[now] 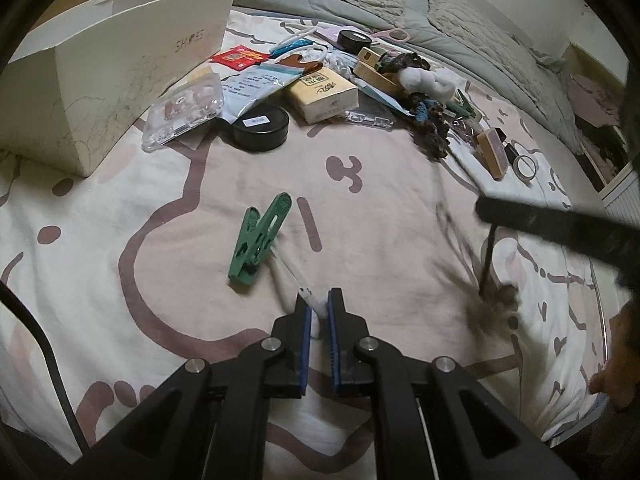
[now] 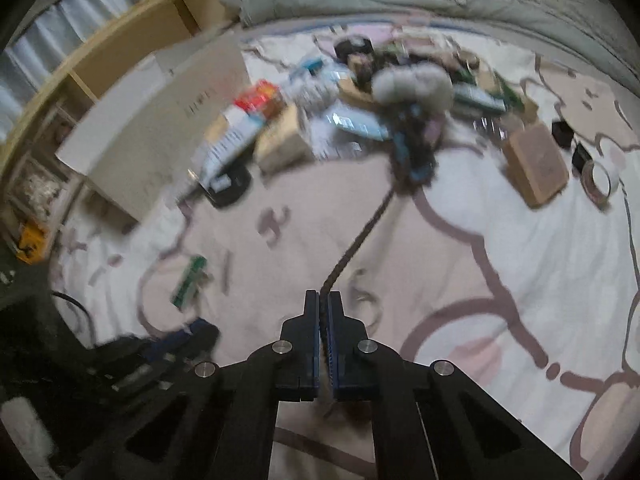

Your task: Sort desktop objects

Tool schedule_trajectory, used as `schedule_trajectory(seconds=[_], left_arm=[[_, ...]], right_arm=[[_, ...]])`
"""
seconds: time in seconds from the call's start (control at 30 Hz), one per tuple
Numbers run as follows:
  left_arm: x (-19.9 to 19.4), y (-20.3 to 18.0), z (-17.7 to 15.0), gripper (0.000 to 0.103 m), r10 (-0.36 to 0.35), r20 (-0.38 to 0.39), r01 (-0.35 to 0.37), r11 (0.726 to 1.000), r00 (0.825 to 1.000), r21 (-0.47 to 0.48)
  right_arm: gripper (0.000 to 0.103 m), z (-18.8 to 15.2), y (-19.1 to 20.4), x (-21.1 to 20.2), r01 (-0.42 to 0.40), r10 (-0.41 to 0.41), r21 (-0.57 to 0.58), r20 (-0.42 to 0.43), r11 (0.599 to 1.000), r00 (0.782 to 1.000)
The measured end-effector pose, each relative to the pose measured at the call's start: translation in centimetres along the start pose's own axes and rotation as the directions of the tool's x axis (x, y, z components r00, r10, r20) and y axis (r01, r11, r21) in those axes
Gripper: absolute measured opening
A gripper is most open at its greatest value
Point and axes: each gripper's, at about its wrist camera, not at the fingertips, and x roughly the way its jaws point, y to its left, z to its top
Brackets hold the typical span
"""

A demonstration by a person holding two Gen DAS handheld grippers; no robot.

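I see a bed point(image 1: 360, 208) with a pink-patterned sheet; a green clothespin point(image 1: 260, 240) lies near, a white box point(image 1: 100, 92) far left, clutter beyond.

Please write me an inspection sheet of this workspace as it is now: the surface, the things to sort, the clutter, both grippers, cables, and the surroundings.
Surface: bedsheet with pink-brown cartoon print, wrinkled.
Job's things: green clothespin lying alone mid-sheet; white stick running from beside it into the left gripper; dark braided cord leading from the pile.
Clutter: pile at the far side with black round tin, tissue pack, tape roll, wooden block.
Grippers: left gripper shut on the white stick; right gripper shut on the dark braided cord.
Cables: black cable at the left edge.
Surroundings: white shoe box, grey quilt, wooden shelf.
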Motion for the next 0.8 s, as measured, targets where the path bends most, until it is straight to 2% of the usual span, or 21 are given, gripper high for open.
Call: schedule_trajectory(seconds=[0.2,0.4,0.53,0.67,0.73,0.8], left_arm=[[-0.1,0.2,0.0,0.008,0.007,0.004,-0.007,1.0,1.0,-0.005],[-0.3,0.3,0.0,0.008,0.018,0.01,-0.017,1.0,1.0,-0.009],[-0.4,0.3,-0.1,0.008,0.021,0.012,-0.021,1.0,1.0,-0.01],[-0.4,0.3,-0.1,0.008,0.023,0.012,-0.023,1.0,1.0,-0.017],[-0.4,0.3,-0.1,0.008,0.024,0.011,-0.023,0.999,1.0,-0.022],[-0.4,0.3,0.0,0.009,0.02,0.008,-0.02,0.999,1.0,-0.028]], right_arm=[[0.004,1.7,1.0,-3.5,-0.078,0.075,0.017,0.107,0.997,0.991],[0.004,3.0,1.6,-6.9,-0.159,0.152,0.014,0.217,0.987,0.964],[0.004,3.3,1.9,-8.7,-0.163,0.16,-0.011,0.271,0.987,0.949],[0.004,3.3,1.3,-8.1,-0.123,0.12,-0.006,0.266,0.992,0.957],[0.004,3.3,0.4,-6.7,-0.113,0.102,0.037,0.22,0.993,0.97],[0.004,3.2,-0.4,-5.2,-0.136,0.121,0.081,0.163,0.987,0.979]])
